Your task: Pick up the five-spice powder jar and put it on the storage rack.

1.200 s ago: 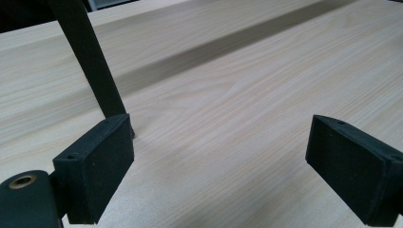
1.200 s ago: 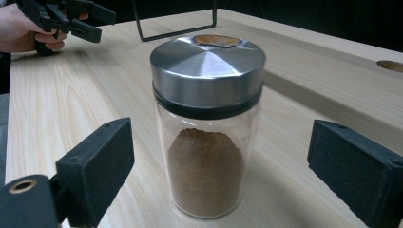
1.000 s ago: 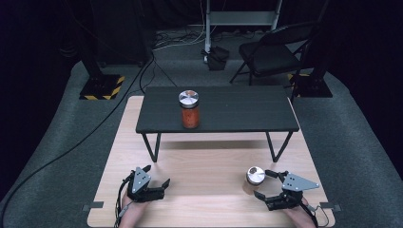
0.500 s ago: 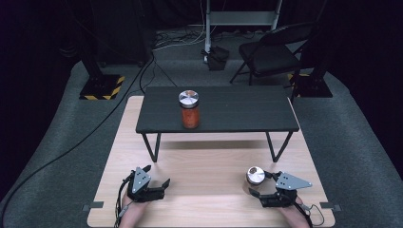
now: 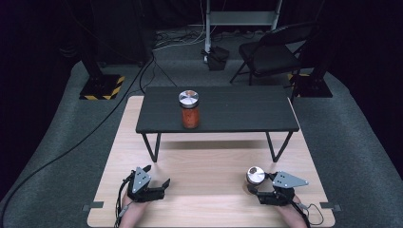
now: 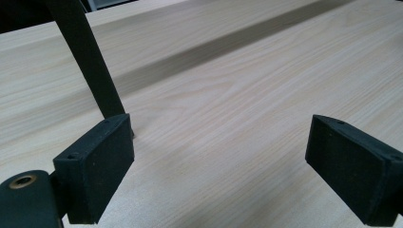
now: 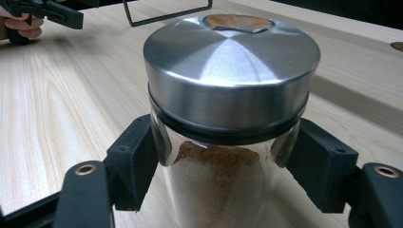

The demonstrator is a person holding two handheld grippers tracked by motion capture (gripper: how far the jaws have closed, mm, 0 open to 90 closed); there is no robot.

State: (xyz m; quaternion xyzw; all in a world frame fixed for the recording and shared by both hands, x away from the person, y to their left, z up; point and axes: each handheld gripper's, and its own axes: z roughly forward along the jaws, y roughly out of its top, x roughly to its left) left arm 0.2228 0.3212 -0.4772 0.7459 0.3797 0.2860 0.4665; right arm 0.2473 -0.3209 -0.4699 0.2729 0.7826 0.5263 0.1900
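A glass jar [image 5: 255, 175] with a silver lid stands on the wooden table at the near right. In the right gripper view the jar [image 7: 231, 71] holds brown powder. My right gripper [image 5: 257, 186] [image 7: 225, 166] has just been closing and is now shut on it, both pads pressing the glass below the lid. At the near left my left gripper [image 5: 159, 176] [image 6: 223, 166] rests low over the wood, open, with nothing between its jaws. A second jar [image 5: 189, 110], with red contents and a silver lid, stands on the small black table [image 5: 237, 111].
The black table sits across the far half of the wooden table [image 5: 209, 166]; one of its legs [image 6: 90, 66] stands just beyond my left gripper. The left gripper [image 7: 43, 12] appears far off in the right gripper view. A chair [image 5: 271, 52] and cables lie beyond.
The right gripper's jaws have drawn in around the near jar and now clamp it. The left gripper has stayed where it was.
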